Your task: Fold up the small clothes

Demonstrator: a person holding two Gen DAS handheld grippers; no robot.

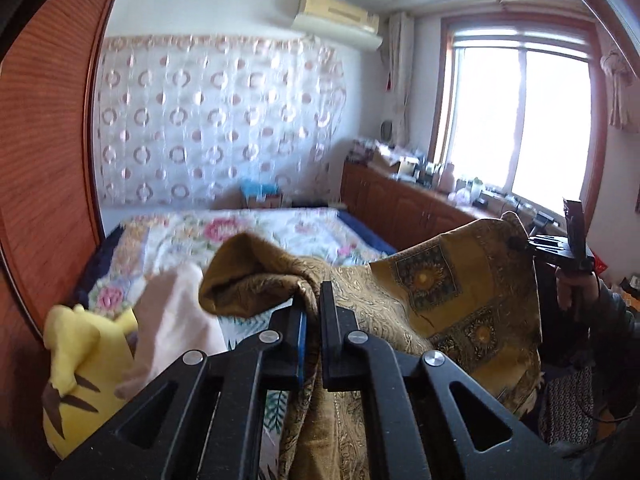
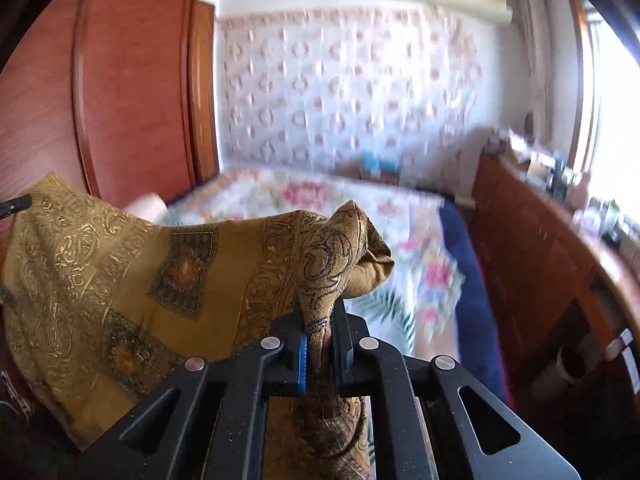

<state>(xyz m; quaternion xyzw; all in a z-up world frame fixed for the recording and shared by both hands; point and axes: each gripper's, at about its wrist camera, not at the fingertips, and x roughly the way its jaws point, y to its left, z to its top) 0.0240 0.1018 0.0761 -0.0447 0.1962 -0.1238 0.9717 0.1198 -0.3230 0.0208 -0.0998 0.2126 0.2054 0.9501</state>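
Observation:
A mustard-gold patterned cloth (image 1: 460, 292) with dark sunflower squares hangs stretched in the air between both grippers, above a floral bed (image 1: 248, 236). My left gripper (image 1: 312, 300) is shut on one bunched corner of it. In the left wrist view the right gripper (image 1: 524, 246) shows at the far right, clamped on the opposite corner, with a person's hand under it. In the right wrist view my right gripper (image 2: 320, 312) is shut on a gathered corner of the cloth (image 2: 132, 272), and the left gripper's tip (image 2: 16, 204) holds the far left corner.
A yellow plush toy (image 1: 80, 364) and a pale pink garment (image 1: 176, 320) lie on the bed's near left. A wooden wardrobe (image 1: 48, 140) stands at the left. A low wooden cabinet (image 1: 408, 208) with clutter runs under the window (image 1: 520, 128) at the right.

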